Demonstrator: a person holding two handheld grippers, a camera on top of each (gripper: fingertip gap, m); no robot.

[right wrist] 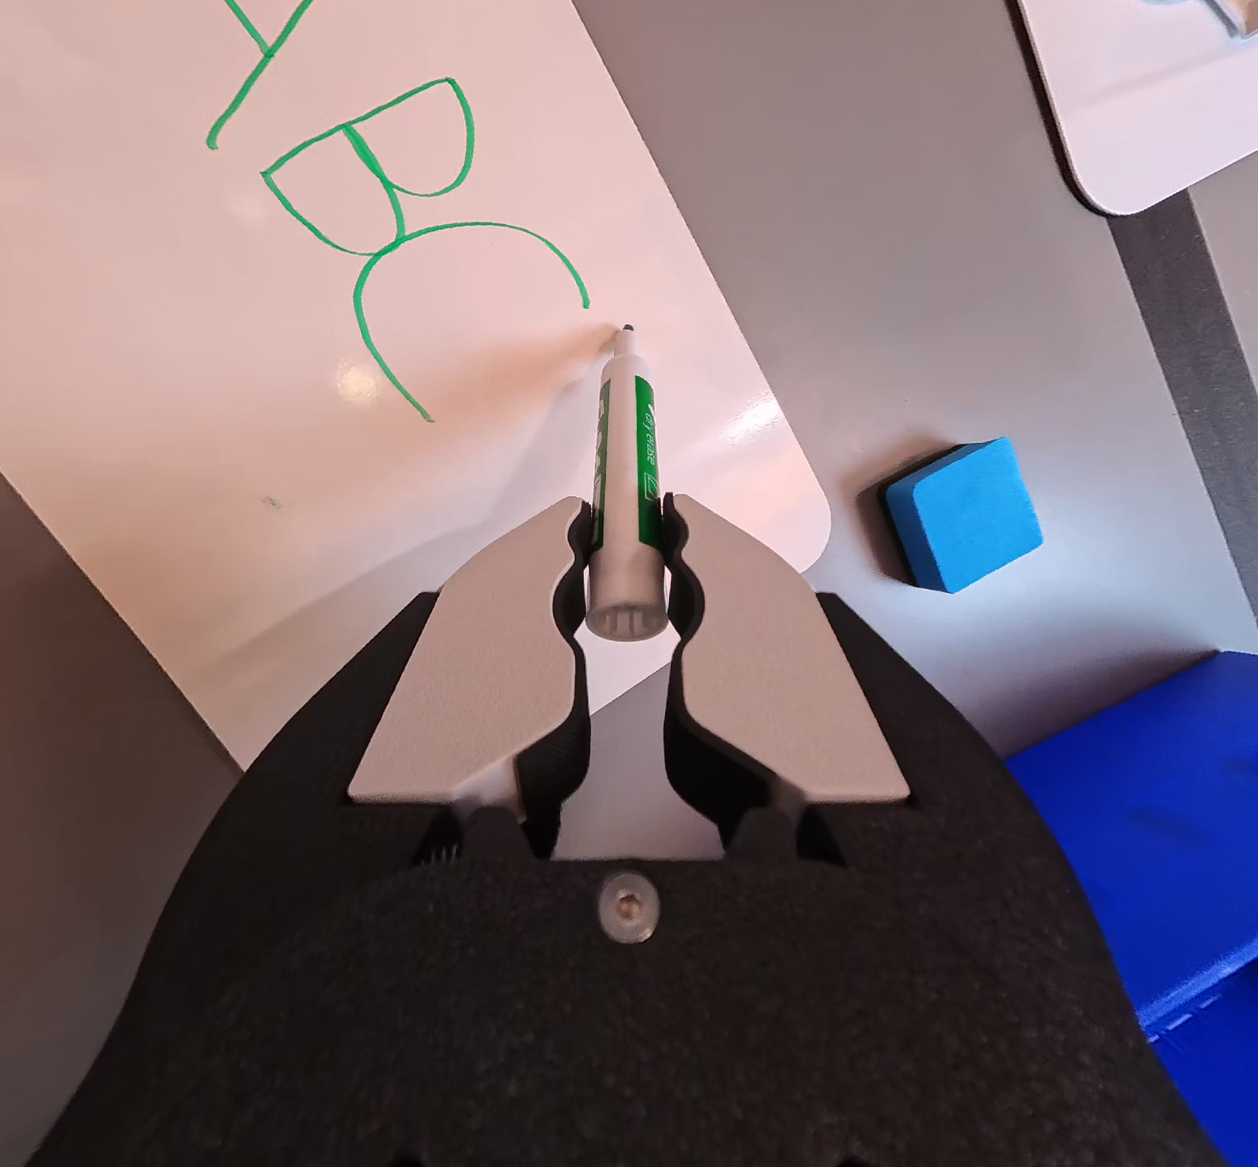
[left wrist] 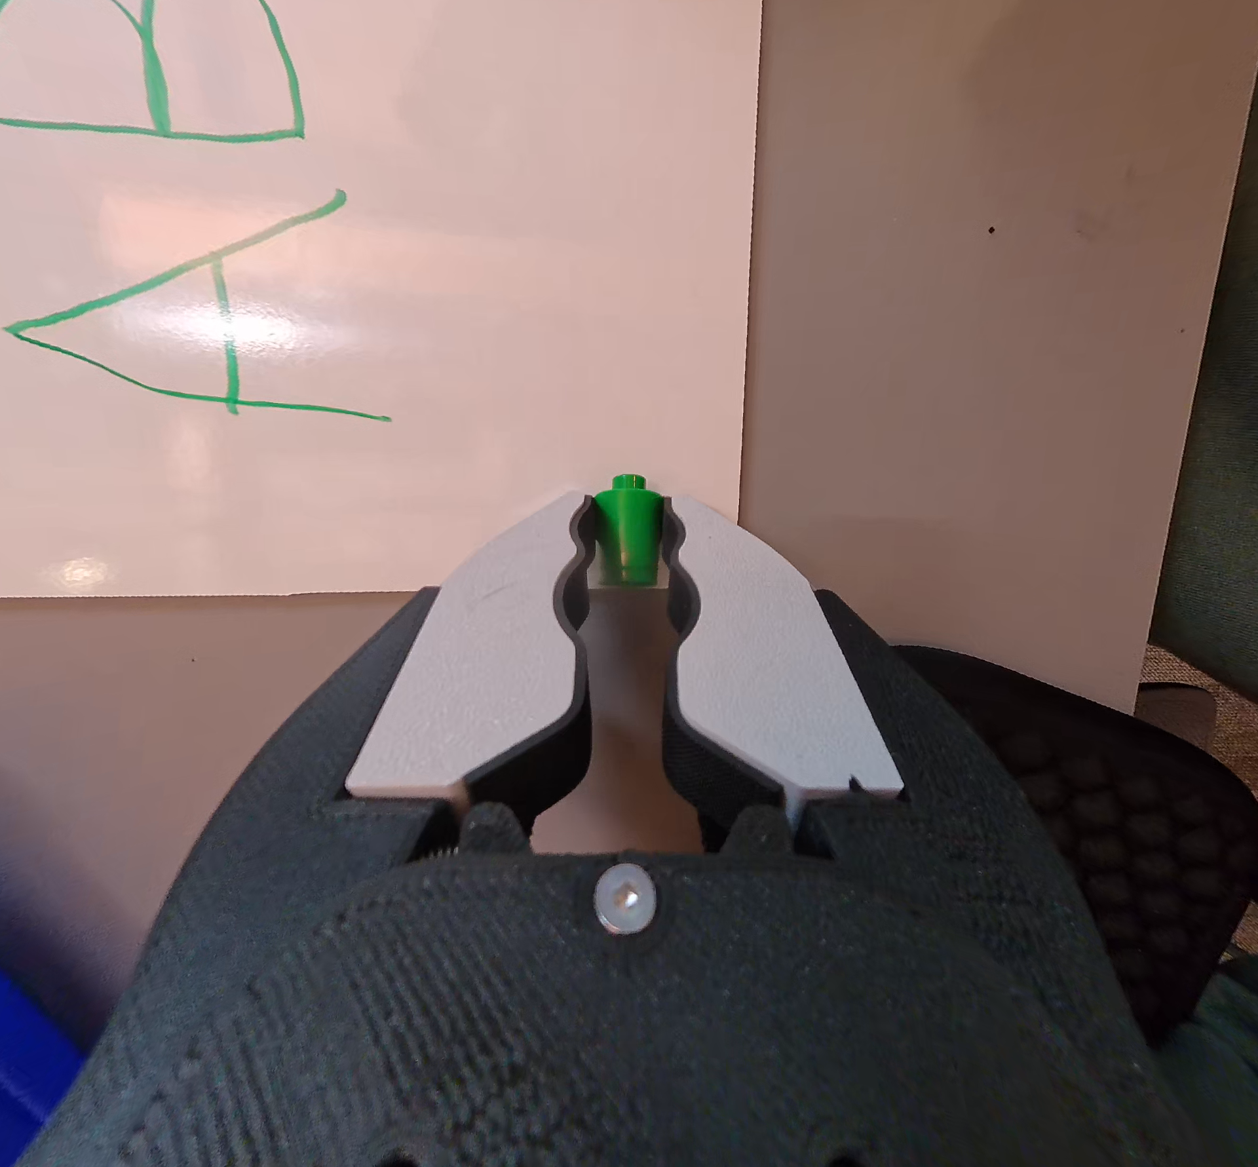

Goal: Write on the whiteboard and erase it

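My right gripper (right wrist: 626, 538) clamps the green marker (right wrist: 623, 487), tip at the whiteboard (right wrist: 170, 351) beside green letters, my left gripper (left wrist: 626, 538) pinches its cap (left wrist: 627, 532), so I should recap squarely, then fetch the blue eraser (right wrist: 963, 515) lying just off the board's corner.

Both cams close over whiteboard (left wrist: 476, 249) (shared)
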